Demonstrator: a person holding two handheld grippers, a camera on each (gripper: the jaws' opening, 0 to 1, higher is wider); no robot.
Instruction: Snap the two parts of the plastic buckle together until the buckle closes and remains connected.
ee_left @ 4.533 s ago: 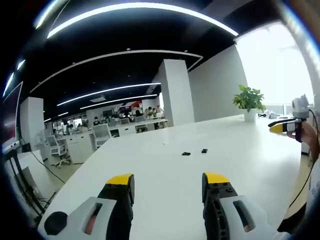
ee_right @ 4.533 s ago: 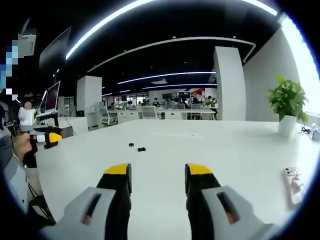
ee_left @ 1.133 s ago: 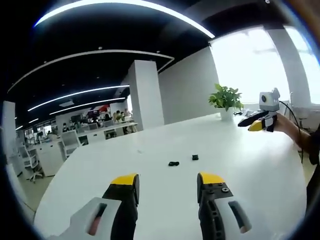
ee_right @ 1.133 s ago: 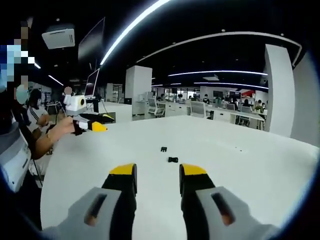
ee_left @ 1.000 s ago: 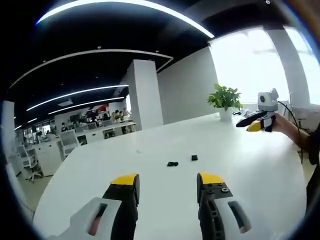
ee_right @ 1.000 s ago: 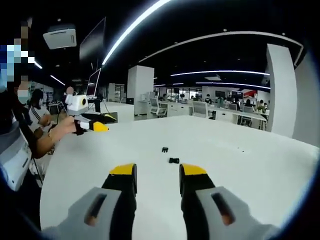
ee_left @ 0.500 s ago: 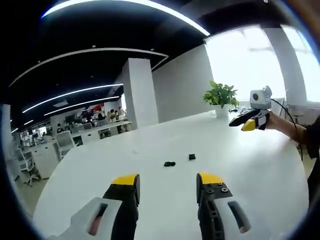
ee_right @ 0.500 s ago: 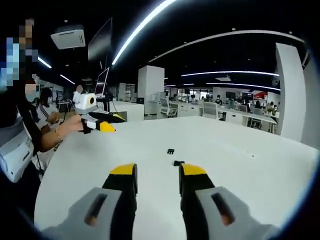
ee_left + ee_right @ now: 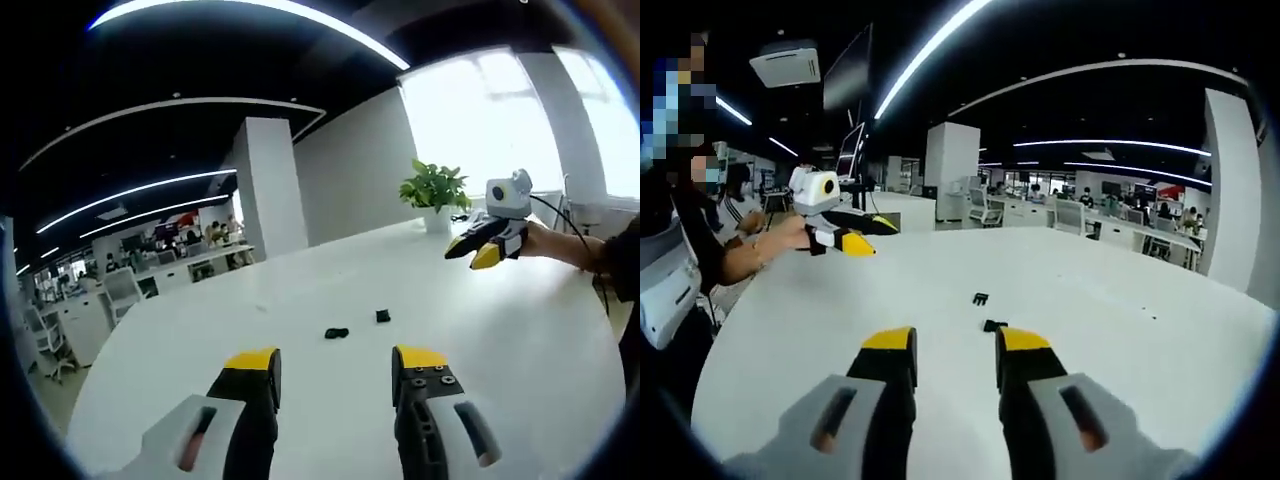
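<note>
In the left gripper view, the left gripper rises from the bottom centre, its 2 yellow-tipped jaws spread with nothing between them. Just beyond, mid-frame on the white table, lie the 2 black buckle parts: the wider part and the smaller part, near each other but apart. Further off at right, the right gripper hovers over the table; a potted plant stands behind it.

In the right gripper view, the right gripper is likewise spread and empty. The wider part sits just above its right jaw tip, the smaller part a little beyond.

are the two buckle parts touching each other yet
Apart. The left gripper view shows bare white table between one buckle part and the other buckle part.
</note>
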